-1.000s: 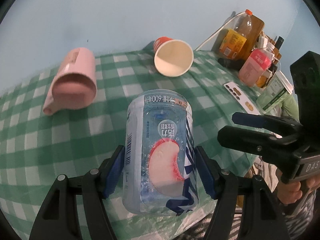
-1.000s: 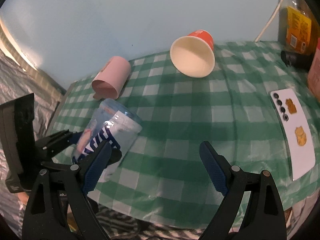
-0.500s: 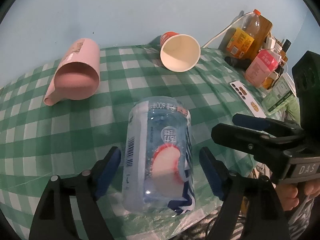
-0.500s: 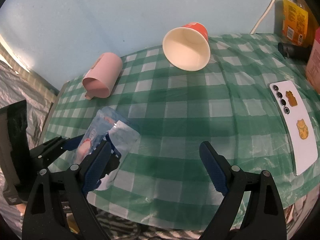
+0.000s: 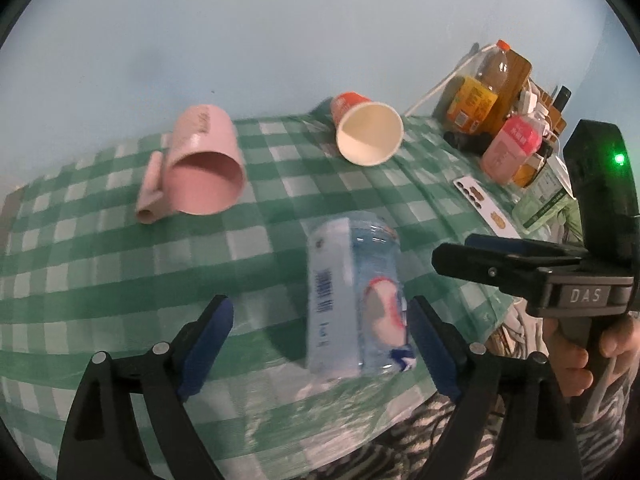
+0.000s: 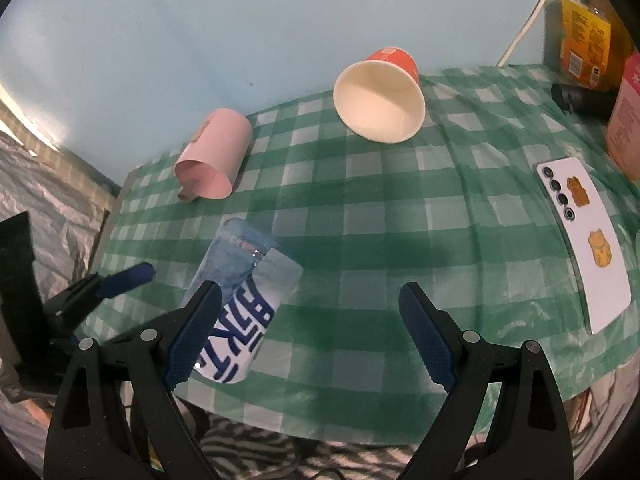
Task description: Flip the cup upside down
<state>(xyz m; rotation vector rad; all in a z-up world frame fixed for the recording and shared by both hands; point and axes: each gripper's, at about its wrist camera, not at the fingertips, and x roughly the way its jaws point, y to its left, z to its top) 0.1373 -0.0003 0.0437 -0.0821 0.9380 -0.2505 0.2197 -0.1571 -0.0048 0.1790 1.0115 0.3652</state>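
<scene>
The table (image 6: 400,240), covered in a green checked cloth, is carrying three cups, and none of them looks finished.

The clear plastic cup (image 5: 354,300) with the peach label is sitting near the front edge, toward the left corner. In the right wrist view it is leaning rather than standing square, and its outline is blurred in the left wrist view, so I cannot tell whether it is settling on its rim or tipping over.

The left gripper (image 5: 320,344) is gaping wide with nothing in its grip; the clear cup is sitting between its fingers, close to the right-hand one, but whether they are touching I cannot tell.

The right gripper (image 6: 310,336) is also spread wide and empty, hovering over the front edge beside the clear cup.

The pink mug (image 5: 202,162) is lying on its side near the back left corner, mouth facing the front. The orange paper cup (image 5: 366,132) is lying on its side near the back edge, mouth forward too.

Judging from this, the clear cup is perhaps being let go mid-flip, and the other two are waiting untouched, if they count.
</scene>
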